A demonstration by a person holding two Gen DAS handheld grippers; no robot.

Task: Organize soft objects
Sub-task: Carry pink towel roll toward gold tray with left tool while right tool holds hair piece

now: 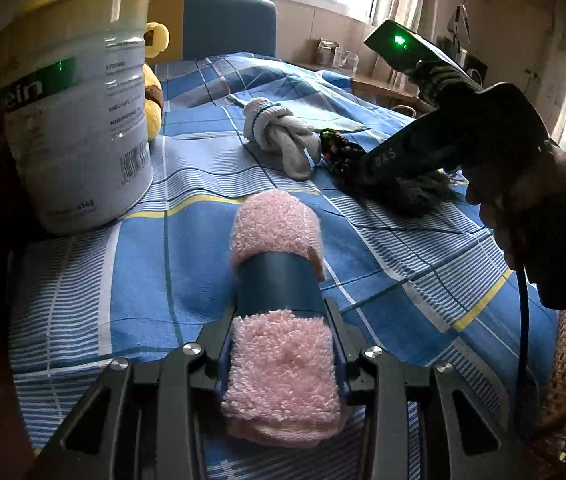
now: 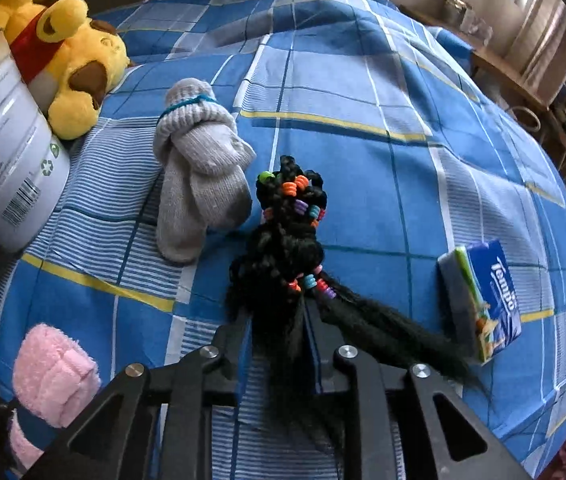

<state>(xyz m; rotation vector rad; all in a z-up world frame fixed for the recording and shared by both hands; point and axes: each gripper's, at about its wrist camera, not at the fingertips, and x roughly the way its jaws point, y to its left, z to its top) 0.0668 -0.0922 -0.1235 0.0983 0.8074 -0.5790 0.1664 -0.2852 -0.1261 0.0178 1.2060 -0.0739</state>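
Note:
My left gripper (image 1: pixel 281 344) is shut on a fluffy pink sock roll (image 1: pixel 279 364) with a blue paper band, held just above the blue checked bedspread (image 1: pixel 143 272). The pink roll also shows at the lower left of the right wrist view (image 2: pixel 55 368). My right gripper (image 2: pixel 279 344) is shut on a black braided hairpiece with coloured beads (image 2: pixel 287 240), which lies on the bed. In the left wrist view the right gripper (image 1: pixel 347 160) is at the hairpiece (image 1: pixel 337 148). A knotted grey sock bundle (image 2: pixel 199 176) lies just left of the hairpiece; it also shows in the left wrist view (image 1: pixel 283 140).
A large white tin can (image 1: pixel 71 108) stands on the bed at the left, also in the right wrist view (image 2: pixel 3 152). A yellow plush toy (image 2: pixel 71 64) lies behind it. A Tempo tissue pack (image 2: pixel 483 300) lies on the right. A window and shelf are beyond the bed.

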